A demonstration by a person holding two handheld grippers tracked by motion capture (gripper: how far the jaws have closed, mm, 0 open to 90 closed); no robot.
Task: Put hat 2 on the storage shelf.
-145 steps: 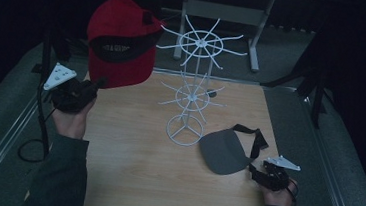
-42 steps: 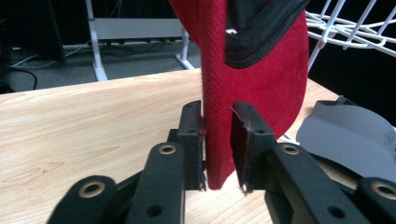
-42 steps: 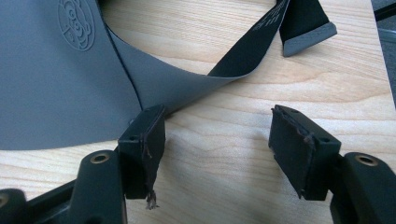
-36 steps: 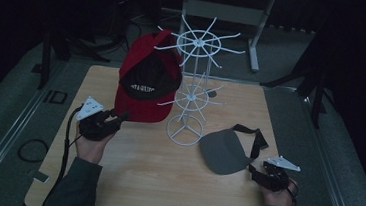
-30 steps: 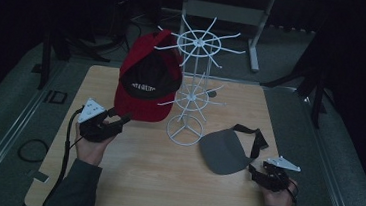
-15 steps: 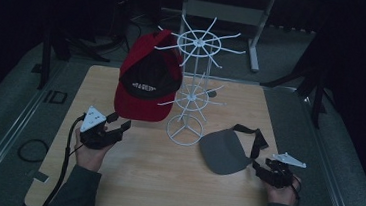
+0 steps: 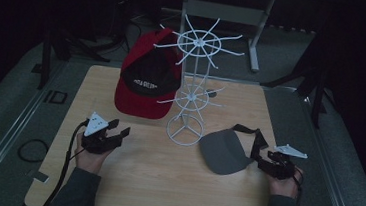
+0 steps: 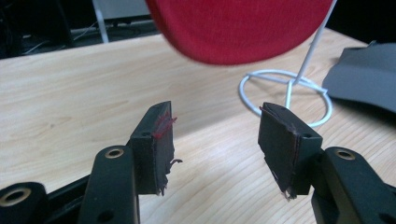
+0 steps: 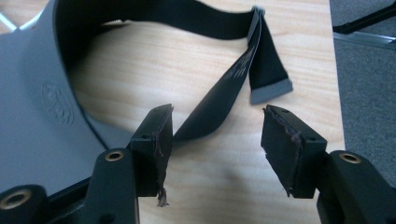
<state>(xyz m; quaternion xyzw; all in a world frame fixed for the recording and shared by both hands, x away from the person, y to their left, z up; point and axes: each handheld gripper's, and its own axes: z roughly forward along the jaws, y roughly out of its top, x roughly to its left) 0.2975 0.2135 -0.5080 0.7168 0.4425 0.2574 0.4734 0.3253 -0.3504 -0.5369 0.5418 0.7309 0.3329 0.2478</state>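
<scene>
A pale wooden tabletop [image 7: 139,179] with a visible grain is sitting in a dim room, flanked on both sides by grey carpeted floor and metal rails. Behind the table, a grey metal desk frame [image 7: 226,11] is standing in the dark, and a loop of black cable [image 7: 30,150] is lying on the floor at the left.

A white wire display rack [image 7: 192,91] with two spoked tiers is standing near the middle of the table on its ring-shaped base. A red baseball cap with a black front panel [image 7: 148,80] is hanging on the rack's left side, its brim reaching down toward the table; in the left gripper view the red brim [image 8: 243,28] is looming just ahead of the jaws, with the rack's base [image 8: 285,95] behind it.

The left gripper [image 7: 118,133] is resting low over the table, below the cap and apart from it, its jaws standing apart with only bare wood between them.

A grey visor with a black strap [image 7: 227,152] is lying flat on the table, right of the rack's base. The right gripper [image 7: 262,157] is sitting just beside it; its jaws have just been closing a little but are standing apart, and the visor's black strap [image 9: 210,112] is lying on the wood just ahead of them, near the left jaw, unpinched.
</scene>
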